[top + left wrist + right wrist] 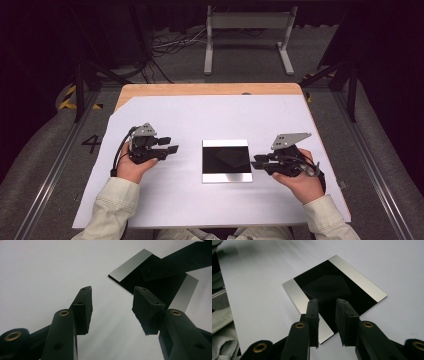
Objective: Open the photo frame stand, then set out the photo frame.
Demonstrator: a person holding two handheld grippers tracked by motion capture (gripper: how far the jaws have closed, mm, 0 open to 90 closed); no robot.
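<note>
Plate (226, 160) lies flat mid-tabletop (200, 115), on the white sheet, between your two grippers; black centre w/ silver strips along near and far edges, so strips run left-right across the tabletop.

Right gripper (258, 164): fingers (313, 315) spread a little, nothing pinched; gap narrow. In the right gripper view the tips sit over the plate's near corner, one finger over the silver strip, the other over the black; can't tell if they touch the surface or just hover. High view puts the tips right at the plate's right edge.

Left gripper (170, 145): fingers (83, 305) spread wide, holding nothing; plate (152, 282) lies ahead and to the right of the tips in the left gripper view, clearly apart. High view agrees: bare sheet between the tips and the plate's left edge.

Key relation: right hand is nearer by a good margin; plate is straight ahead of its fingers, at the right edge. My read: the pick is the right gripper's job. Plate is thin and flat on the sheet, so you prob. need fingers low and edge-on, one under or against the edge; risk is sliding it left rather than gripping. Left gripper could act as a backstop at the left edge if it skates.
</note>
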